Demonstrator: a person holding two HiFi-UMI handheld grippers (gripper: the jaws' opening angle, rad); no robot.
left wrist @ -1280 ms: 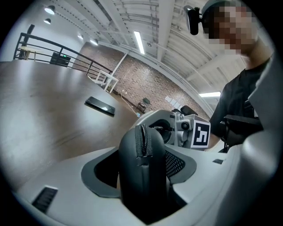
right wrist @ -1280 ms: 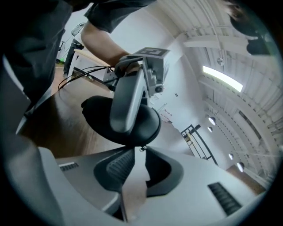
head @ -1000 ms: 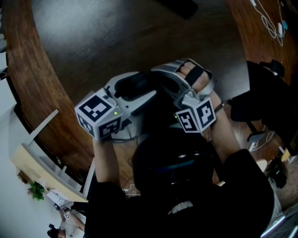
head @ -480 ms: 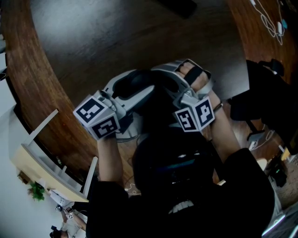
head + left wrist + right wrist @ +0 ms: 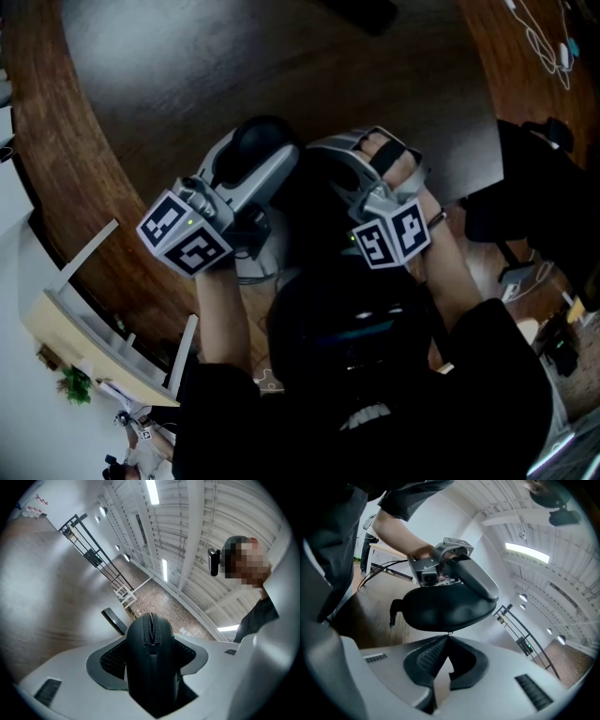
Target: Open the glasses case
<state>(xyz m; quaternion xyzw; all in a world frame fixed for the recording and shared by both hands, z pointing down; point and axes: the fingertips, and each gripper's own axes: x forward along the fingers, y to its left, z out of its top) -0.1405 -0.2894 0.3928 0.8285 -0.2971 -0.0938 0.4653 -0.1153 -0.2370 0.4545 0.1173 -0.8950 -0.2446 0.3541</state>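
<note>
Above the dark round wooden table [image 5: 187, 75], head view: left gripper [image 5: 255, 159] grasps the black zipped oval glasses case [image 5: 262, 136] in the air. Left gripper view: case clamped between both pads, zip along its top. Right gripper view: right gripper [image 5: 449, 637] pinched tight on the small metal zip pull [image 5: 449, 633] beneath the case.
</note>
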